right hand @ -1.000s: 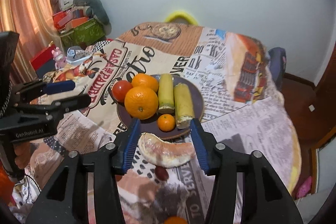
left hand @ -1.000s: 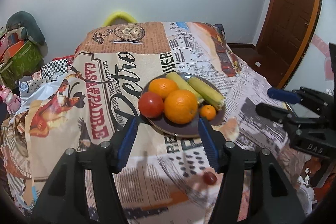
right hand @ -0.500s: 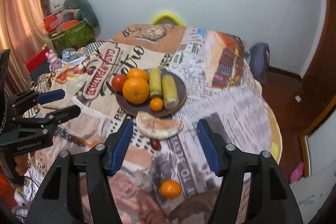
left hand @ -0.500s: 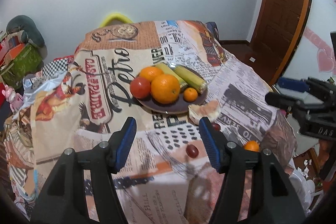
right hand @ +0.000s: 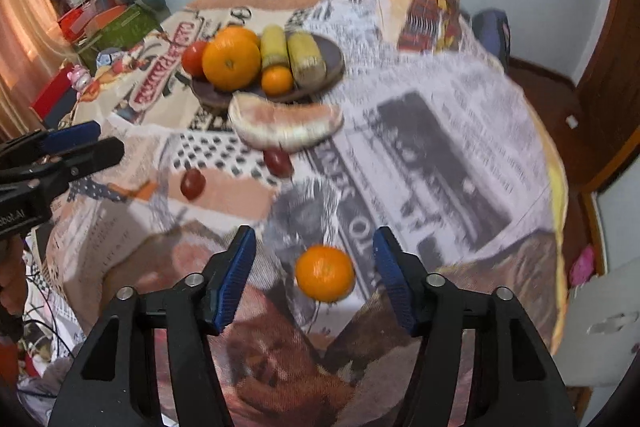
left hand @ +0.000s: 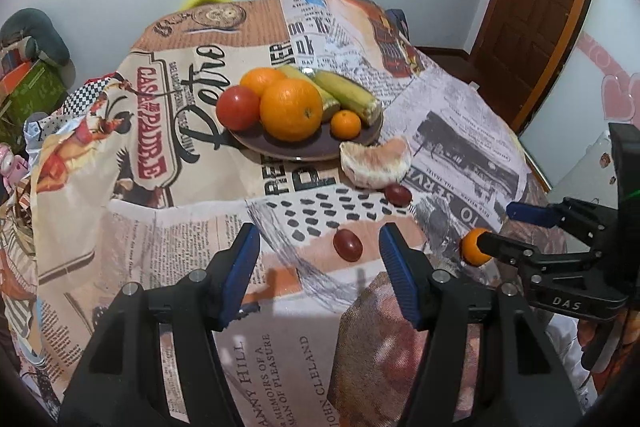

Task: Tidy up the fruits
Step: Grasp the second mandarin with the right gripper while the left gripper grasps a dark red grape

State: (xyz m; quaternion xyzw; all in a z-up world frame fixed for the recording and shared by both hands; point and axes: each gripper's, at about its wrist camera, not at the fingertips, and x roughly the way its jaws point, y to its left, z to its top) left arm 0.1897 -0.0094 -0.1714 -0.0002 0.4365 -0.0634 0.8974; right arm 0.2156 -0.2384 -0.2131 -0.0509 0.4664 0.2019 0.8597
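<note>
Plate (right hand: 334, 61), pomelo wedge (right hand: 286, 125), grapes (right hand: 193, 183) beyond right gripper (right hand: 314, 259); small mandarin (right hand: 325, 273) between wide-open jaws, ungripped. Left gripper (left hand: 320, 251) jaws wide open, empty.

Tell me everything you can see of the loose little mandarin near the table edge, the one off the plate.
The loose mandarin is small, round, bright orange with a glossy, dimpled peel and a tiny stem dimple. It looks whole and unpeeled. It sits on the newspaper-print tablecloth near the near edge, apart from the plate. It lies between the open tongs of the right gripper; neither finger appears to touch it. In the left wrist view one finger partly hides it.
</note>
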